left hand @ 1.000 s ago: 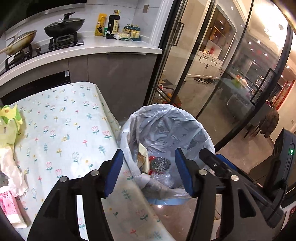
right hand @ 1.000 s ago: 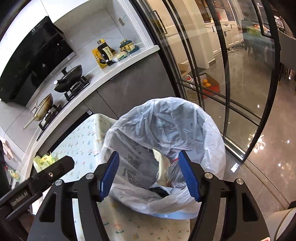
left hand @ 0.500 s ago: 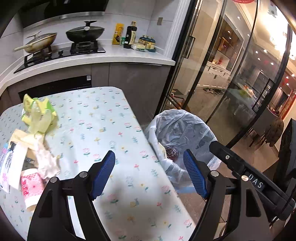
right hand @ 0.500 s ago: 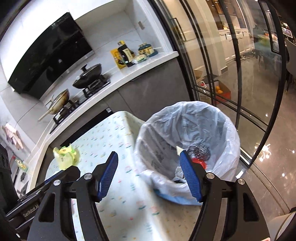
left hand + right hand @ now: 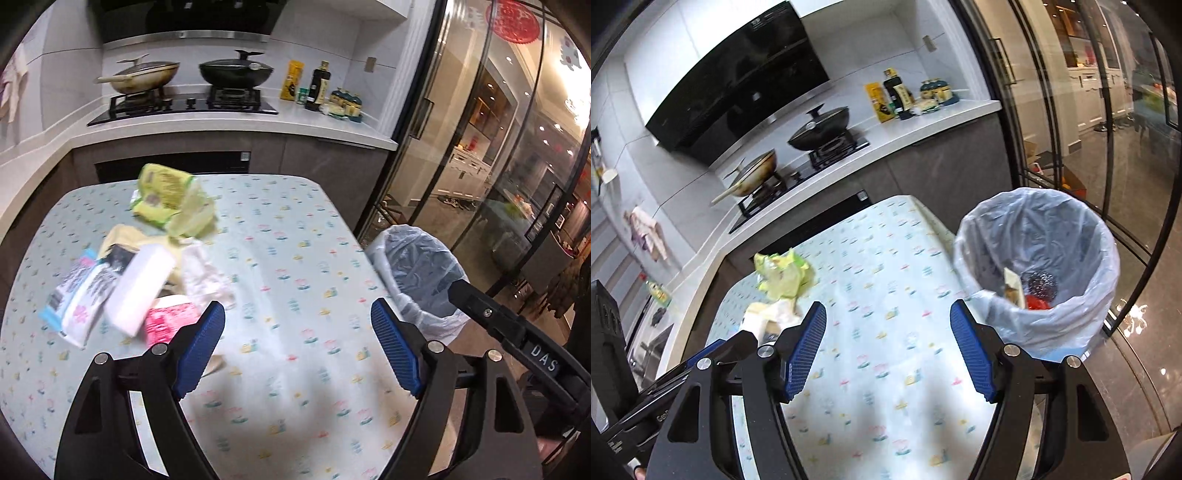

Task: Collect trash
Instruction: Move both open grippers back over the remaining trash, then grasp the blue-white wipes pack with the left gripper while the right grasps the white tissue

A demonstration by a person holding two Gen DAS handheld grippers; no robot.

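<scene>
Crumpled wrappers (image 5: 122,280) — yellow-green, white, pink — heaped on floral tablecloth (image 5: 295,258)

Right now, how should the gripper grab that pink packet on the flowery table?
Probably by the pink packet's two long edges, coming down from above. It lies flat on the tablecloth, nearest the left gripper, whose jaws are opening with nothing between them. A white box overlaps its far end, so take the near, uncovered end. Blur hides how stiff it is.

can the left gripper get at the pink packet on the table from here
Probably yes: the left gripper, empty with jaws opening, hangs over the table beside the pink packet, with nothing between them.
</scene>
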